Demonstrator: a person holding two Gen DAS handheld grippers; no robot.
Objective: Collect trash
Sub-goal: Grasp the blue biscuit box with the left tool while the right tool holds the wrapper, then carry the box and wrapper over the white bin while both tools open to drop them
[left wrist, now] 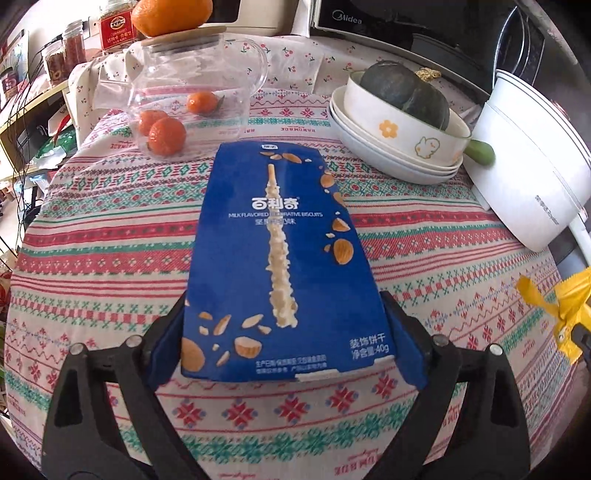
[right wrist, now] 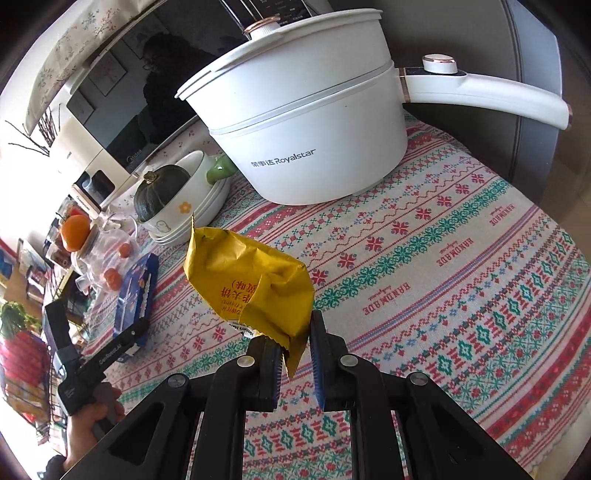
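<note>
My left gripper (left wrist: 284,325) is shut on a blue biscuit box (left wrist: 277,254), its fingers clamped on the box's two long sides near the near end, above the patterned tablecloth (left wrist: 92,251). The box also shows in the right wrist view (right wrist: 136,295), with the left gripper (right wrist: 129,338) on it. My right gripper (right wrist: 297,354) is shut on a crumpled yellow snack wrapper (right wrist: 251,284), pinched at its lower corner and lifted above the cloth. The wrapper shows at the right edge of the left wrist view (left wrist: 565,306).
A white Royalstar electric pot (right wrist: 306,140) stands at the back right. Stacked white bowls (left wrist: 399,147) hold a dark green squash (left wrist: 402,92). A clear glass jar (left wrist: 192,99) with small oranges sits at the back left. A microwave (left wrist: 424,26) stands behind.
</note>
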